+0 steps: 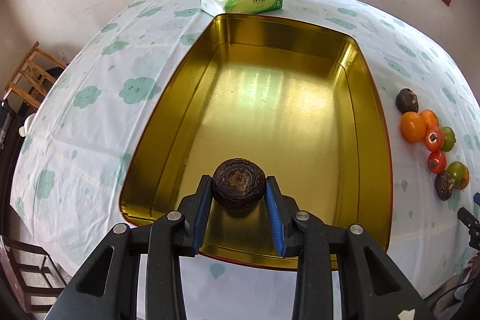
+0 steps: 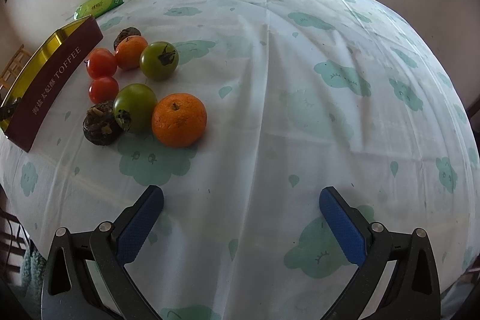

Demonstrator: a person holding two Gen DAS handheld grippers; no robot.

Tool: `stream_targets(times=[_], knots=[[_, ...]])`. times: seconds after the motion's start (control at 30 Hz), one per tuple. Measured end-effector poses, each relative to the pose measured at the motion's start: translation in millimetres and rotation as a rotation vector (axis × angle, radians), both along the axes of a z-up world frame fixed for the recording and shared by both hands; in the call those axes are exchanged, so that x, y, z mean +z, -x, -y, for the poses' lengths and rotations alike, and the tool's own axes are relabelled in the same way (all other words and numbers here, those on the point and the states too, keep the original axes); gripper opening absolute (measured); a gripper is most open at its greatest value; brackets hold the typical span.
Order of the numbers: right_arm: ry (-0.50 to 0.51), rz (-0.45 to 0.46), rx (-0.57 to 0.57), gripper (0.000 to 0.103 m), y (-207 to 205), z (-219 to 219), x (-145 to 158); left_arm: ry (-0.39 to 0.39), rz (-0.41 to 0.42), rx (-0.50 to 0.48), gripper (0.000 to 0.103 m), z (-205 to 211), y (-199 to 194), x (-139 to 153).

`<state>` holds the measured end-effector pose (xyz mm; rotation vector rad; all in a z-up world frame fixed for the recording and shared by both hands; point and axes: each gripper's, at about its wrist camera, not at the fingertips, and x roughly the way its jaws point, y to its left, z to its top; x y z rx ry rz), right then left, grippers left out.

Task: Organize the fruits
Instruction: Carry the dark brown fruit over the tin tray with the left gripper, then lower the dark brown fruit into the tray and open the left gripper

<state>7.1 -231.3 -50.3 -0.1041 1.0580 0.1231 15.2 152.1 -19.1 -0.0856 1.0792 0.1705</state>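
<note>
Jaws of the left gripper pinch a dark wrinkled fruit between their blue pads, one pad on each flank, its ringed end facing the camera. That fruit hangs low over the near end of the gold tin, inside the near rim; whether it touches the floor I cannot tell. So the coming move, as I judge it, is a short drop straight below the jaws, then a spreading of them. Ahead of the jaws the tin's floor holds nothing else.

Off to the right of these jaws, outside the tin wall, the remaining fruits sit bunched on the counter. Jaws of the right gripper are spread wide and hold nothing; the orange lies ahead and to their left, nearest of the bunch, with a green tomato touching it beyond. This hand is the nearer for the next pick.
</note>
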Motion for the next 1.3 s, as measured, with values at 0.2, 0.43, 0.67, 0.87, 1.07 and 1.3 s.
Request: stream_targets(times=[0.2, 0.43, 0.67, 0.87, 1.07, 1.3], knots=[[-0.004, 0.028, 0.032, 0.103, -2, -7, 5, 0.001, -0.003, 0.017, 0.031, 4, 5, 0], [0.01, 0.049, 0.076, 0.103, -8, -19, 9, -0.002, -0.015, 0.029, 0.031, 8, 7, 0], [0.003, 0.08, 0.081, 0.102, -12, -19, 14, 0.002, -0.034, 0.031, 0.032, 8, 4, -3], [0.001, 0.087, 0.1, 0.088, -18, -22, 17, 0.007, -0.05, 0.031, 0.033, 7, 0, -6], [0.007, 0.084, 0.123, 0.078, -21, -29, 14, 0.015, -0.052, 0.031, 0.035, 6, -1, -6], [0.016, 0.084, 0.135, 0.075, -23, -34, 10, 0.017, -0.034, 0.032, 0.047, 5, 0, -2]])
